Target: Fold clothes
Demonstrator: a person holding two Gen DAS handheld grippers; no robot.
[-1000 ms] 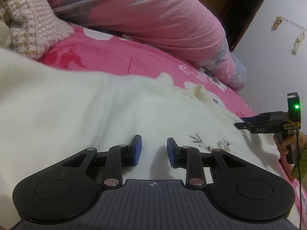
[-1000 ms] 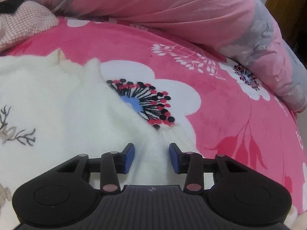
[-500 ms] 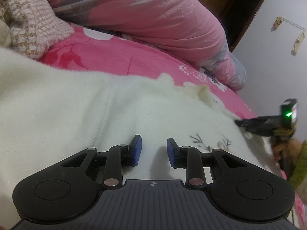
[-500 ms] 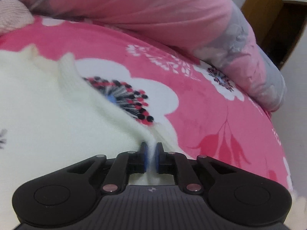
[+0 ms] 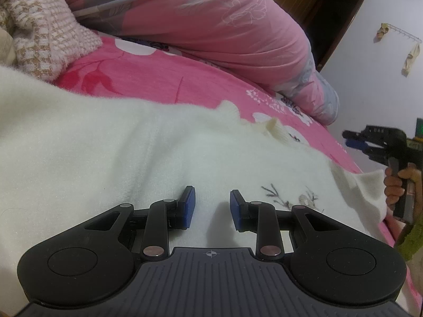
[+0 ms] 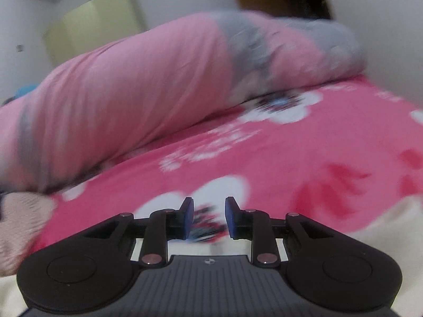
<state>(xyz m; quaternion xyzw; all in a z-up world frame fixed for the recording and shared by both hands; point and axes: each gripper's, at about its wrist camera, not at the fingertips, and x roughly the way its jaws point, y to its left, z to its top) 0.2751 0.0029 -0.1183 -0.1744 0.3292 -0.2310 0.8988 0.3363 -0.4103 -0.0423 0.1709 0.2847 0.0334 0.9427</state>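
Jaws on both grippers are standing apart, gripping nothing. Across the bed [image 5: 148, 66] the white sweater [image 5: 105, 145] is lying spread, its right corner [image 5: 367, 185] rumpled and raised near the bed's edge. Over its middle the left gripper [image 5: 212, 206] is hovering, while the right gripper [image 6: 208, 218] is hanging above the pink sheet, its view blurred. One side's fold seems to be in hand; next, either gripper is needing a fresh pinch on an edge or sleeve.
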